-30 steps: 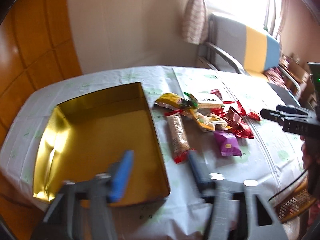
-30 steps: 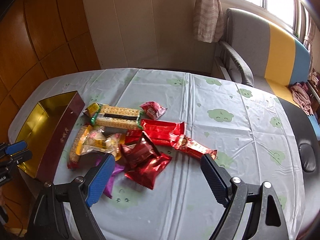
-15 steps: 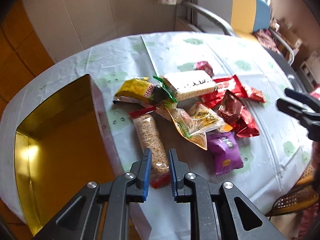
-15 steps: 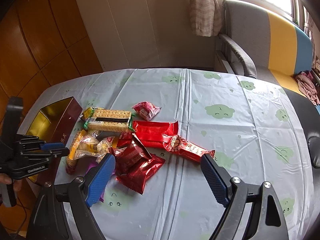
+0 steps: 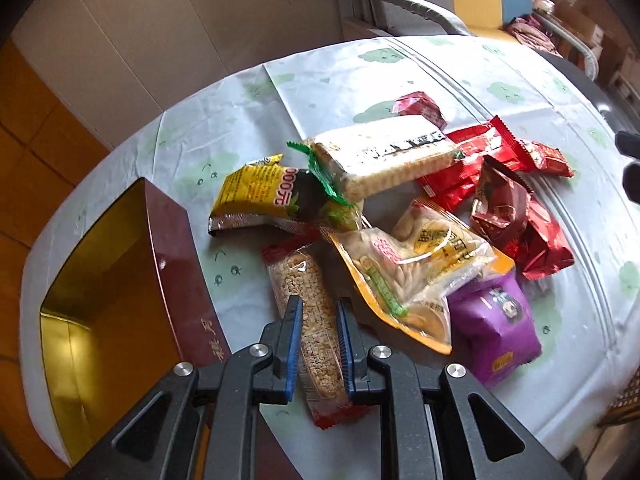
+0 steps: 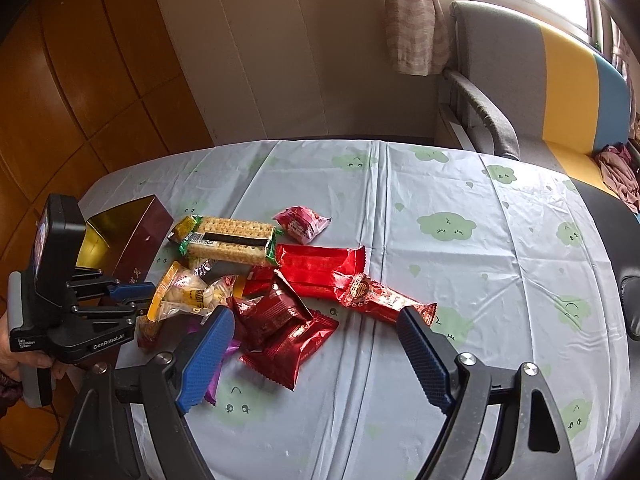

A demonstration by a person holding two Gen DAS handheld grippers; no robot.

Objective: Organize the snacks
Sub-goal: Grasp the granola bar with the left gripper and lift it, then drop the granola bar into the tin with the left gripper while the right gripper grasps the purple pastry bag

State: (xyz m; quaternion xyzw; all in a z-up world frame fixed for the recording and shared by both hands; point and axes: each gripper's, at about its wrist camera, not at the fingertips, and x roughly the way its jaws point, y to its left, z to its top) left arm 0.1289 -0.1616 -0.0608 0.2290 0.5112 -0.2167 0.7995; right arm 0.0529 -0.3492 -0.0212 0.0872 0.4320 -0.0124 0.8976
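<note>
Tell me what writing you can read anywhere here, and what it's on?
"GenRobot.AI": side of the left hand-held gripper.
"000元": yellow snack bag.
Small label on that gripper's handle, seemingly "Data Acquisition System": too small to be sure.
Gold characters on the maroon box: blurred.
Print on the cracker pack and other wrappers: unreadable.

My left wrist view sits close over the snack pile (image 5: 400, 232), looking down; my right faces it from farther back (image 6: 264, 280).
</note>
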